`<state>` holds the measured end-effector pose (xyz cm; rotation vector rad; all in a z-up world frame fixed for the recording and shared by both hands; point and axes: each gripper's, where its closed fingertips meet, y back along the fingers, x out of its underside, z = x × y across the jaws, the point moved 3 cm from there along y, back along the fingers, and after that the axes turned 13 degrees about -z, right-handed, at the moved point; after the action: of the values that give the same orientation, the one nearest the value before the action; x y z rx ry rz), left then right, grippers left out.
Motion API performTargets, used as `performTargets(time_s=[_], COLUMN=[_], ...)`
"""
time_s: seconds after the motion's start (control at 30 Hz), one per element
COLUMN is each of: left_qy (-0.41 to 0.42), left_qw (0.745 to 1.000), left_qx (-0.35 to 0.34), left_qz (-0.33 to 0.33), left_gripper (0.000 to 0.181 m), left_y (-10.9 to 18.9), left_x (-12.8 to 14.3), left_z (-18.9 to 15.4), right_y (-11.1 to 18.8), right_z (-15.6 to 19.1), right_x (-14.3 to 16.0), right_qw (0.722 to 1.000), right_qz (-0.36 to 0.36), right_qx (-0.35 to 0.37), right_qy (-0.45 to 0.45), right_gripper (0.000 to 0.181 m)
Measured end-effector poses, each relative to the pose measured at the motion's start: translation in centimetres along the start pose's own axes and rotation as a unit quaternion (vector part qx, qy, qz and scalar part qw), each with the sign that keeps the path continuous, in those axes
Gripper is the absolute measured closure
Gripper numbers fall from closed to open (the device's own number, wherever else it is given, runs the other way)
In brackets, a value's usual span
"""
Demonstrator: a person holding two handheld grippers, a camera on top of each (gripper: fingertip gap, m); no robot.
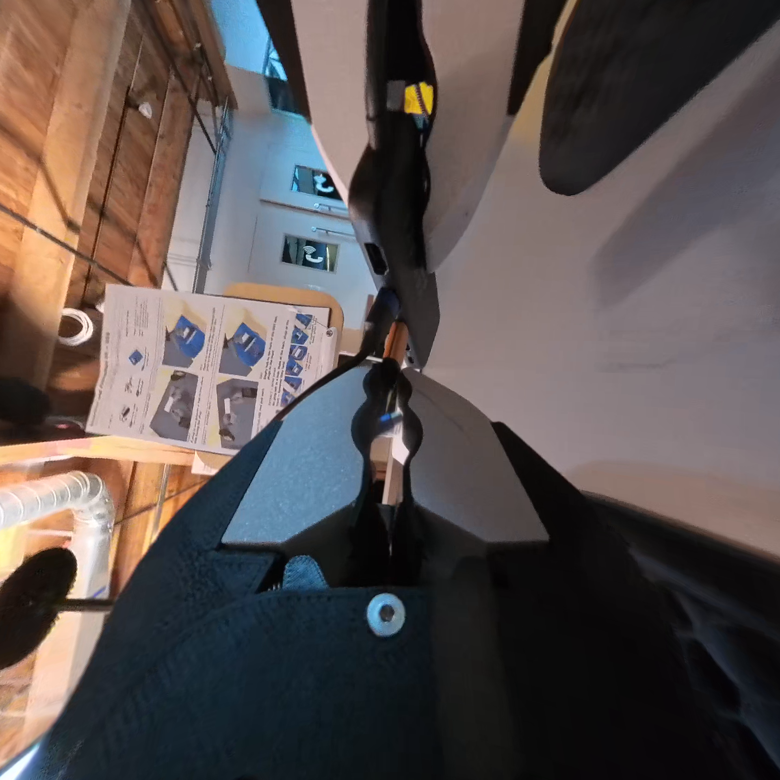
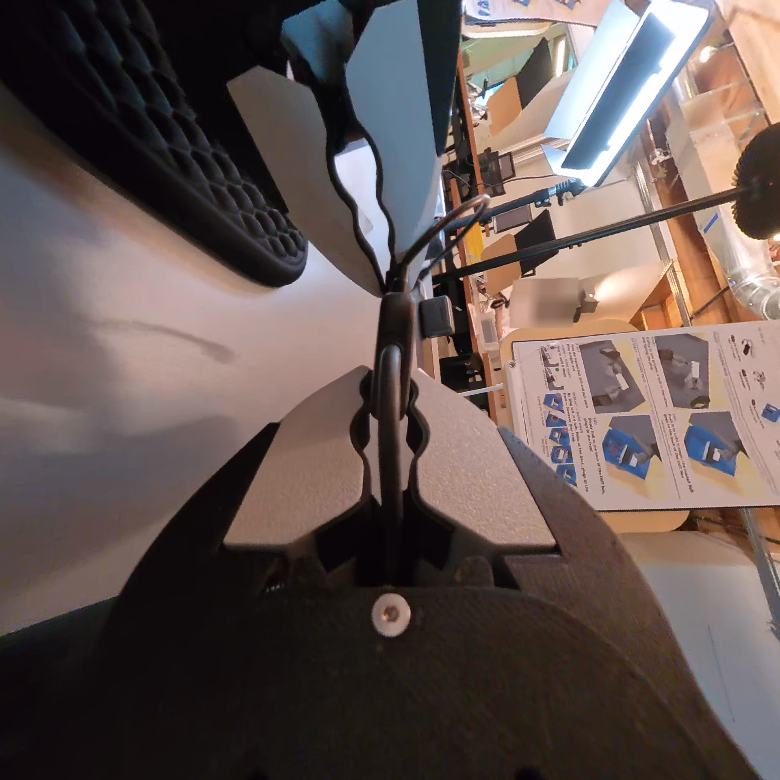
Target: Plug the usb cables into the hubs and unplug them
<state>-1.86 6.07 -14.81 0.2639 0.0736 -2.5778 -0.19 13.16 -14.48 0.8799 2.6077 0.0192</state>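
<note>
Left wrist view: left hand-held gripper (image 1: 388,405) clenches hub (image 1: 390,249); right wrist view: right hand-held gripper (image 2: 390,405) pinches cable (image 2: 390,422).

Workshop-lab — studio light panel (image 2: 624,88), instruction sheet (image 2: 645,418).

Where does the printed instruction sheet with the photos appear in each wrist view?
Left wrist view: the instruction sheet lies at the middle left.
Right wrist view: the instruction sheet lies at the right edge, just below mid-height.
Shared landmark: the silver duct pipe, below the sheet in the left view and above it in the right view.
</note>
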Motion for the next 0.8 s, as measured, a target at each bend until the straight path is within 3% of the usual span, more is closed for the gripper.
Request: performTargets(time_s=[0.43, 0.47, 0.53, 0.63, 0.73, 0.8], left_qy=[0.050, 0.067, 0.141, 0.272, 0.407, 0.467], left_qw=[0.999, 0.997, 0.987, 0.943, 0.849, 0.801], left_qx=[-0.012, -0.027, -0.078, -0.174, -0.251, -0.278], left_qz=[0.004, 0.007, 0.001, -0.084, -0.226, -0.250], left_gripper=[0.173, 0.171, 0.148, 0.135, 0.135, 0.135], left_y=[0.1, 0.0, -0.1, 1.2, 3.6, 4.4], left_x=[0.7, 0.8, 0.8, -0.1, -0.7, 1.0], left_z=[1.2, 1.9, 3.7, 7.0, 9.1, 8.9], right_y=[-0.8, -0.9, -0.7, 1.3, 4.8, 7.8], right_z=[-1.0, -1.6, -3.3, -6.1, -9.3, -11.6], right_x=[-0.3, -0.2, 0.1, 1.5, 2.1, 2.4], right_qw=[0.998, 0.995, 0.987, 0.969, 0.940, 0.912], right_qz=[-0.014, -0.013, -0.007, 0.022, -0.002, -0.025], right_qx=[0.041, 0.061, 0.114, 0.195, 0.278, 0.337], right_qy=[-0.056, -0.076, -0.115, -0.150, -0.199, -0.232], right_gripper=[0.170, 0.170, 0.170, 0.170, 0.170, 0.170])
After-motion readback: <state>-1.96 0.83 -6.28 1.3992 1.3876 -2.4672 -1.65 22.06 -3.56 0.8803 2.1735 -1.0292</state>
